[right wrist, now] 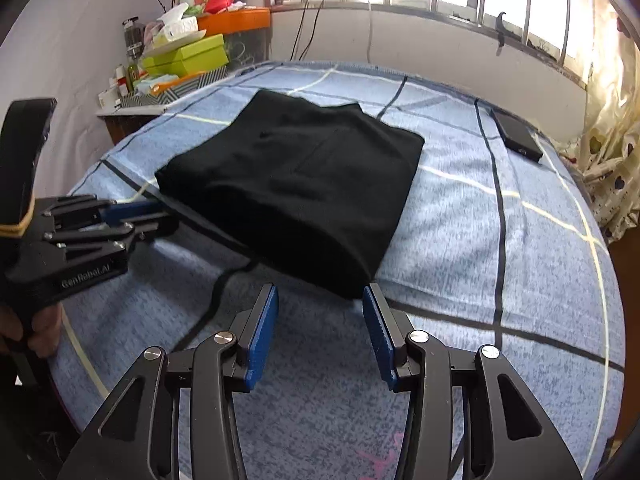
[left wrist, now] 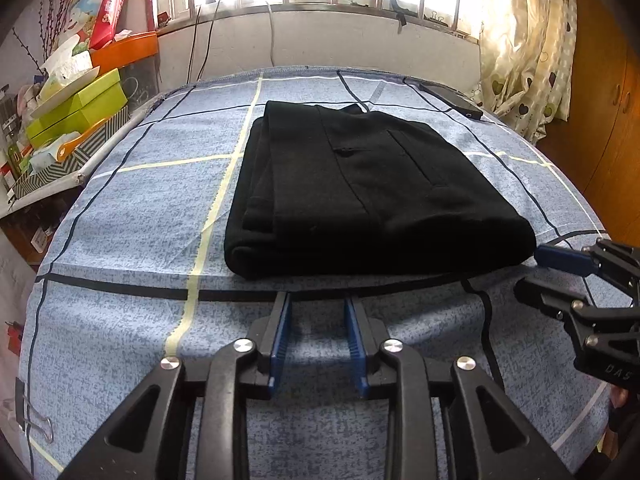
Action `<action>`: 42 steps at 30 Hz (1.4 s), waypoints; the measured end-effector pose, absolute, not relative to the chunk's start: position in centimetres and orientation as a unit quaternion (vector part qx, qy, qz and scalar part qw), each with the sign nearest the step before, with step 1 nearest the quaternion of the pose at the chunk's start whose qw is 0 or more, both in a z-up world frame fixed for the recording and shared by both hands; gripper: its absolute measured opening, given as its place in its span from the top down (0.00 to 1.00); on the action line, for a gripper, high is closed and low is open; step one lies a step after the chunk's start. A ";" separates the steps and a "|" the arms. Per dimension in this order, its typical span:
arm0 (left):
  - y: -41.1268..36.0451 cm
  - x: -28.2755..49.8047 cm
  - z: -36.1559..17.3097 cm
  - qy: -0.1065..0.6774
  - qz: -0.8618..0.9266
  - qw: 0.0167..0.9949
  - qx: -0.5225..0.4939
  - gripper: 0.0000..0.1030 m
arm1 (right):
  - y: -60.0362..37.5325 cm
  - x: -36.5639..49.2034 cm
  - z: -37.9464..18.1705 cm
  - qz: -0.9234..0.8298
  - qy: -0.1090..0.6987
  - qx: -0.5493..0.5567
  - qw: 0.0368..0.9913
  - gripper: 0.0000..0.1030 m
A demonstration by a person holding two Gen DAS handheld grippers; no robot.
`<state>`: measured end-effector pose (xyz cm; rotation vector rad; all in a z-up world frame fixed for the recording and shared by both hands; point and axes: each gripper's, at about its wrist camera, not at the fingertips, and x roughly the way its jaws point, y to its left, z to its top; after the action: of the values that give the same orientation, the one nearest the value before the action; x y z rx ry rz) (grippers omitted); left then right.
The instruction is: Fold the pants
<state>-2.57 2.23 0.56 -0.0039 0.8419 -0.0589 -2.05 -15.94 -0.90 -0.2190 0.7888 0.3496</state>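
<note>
- Left wrist view looks down the left gripper: its blue-padded jaws stand apart with nothing between them, low over the bedsheet and just short of the near folded edge of the pants.
- Right wrist view has the right gripper spread a little wider, also empty, its far fingertip right at the nearest corner of the cloth; whether it touches I cannot tell.
- Each tool shows in the other's camera, one at either end of that near edge.
- Black pants lie in the middle of the blue checked sheet as a thick, squared packet of several layers, a back pocket and button facing up.
- Judging by that shape, the folding looks all but finished; what seems left is a tidy-up or simply backing away.
- To do that well, I would keep both jaws parted and lift straight back, so no pad drags the rounded near fold out of line.
- If a last squaring is wanted, nudge the left side, where the lower layers stick out past the top one, with a flat finger rather than a pinch.
- Off toward the far right corner a dark phone-like device rests on the sheet, well apart from the work; cluttered boxes sit beside the bed.
</note>
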 end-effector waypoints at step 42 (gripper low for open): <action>7.3 6.6 2.8 0.404 -0.046 0.910 -0.081 0.50 | -18.7 7.9 0.9 0.211 0.402 0.038 0.890 0.53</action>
<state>6.56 7.30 2.80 -0.1676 0.8325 -0.0941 7.95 -18.71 0.93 0.0797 0.8354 0.4389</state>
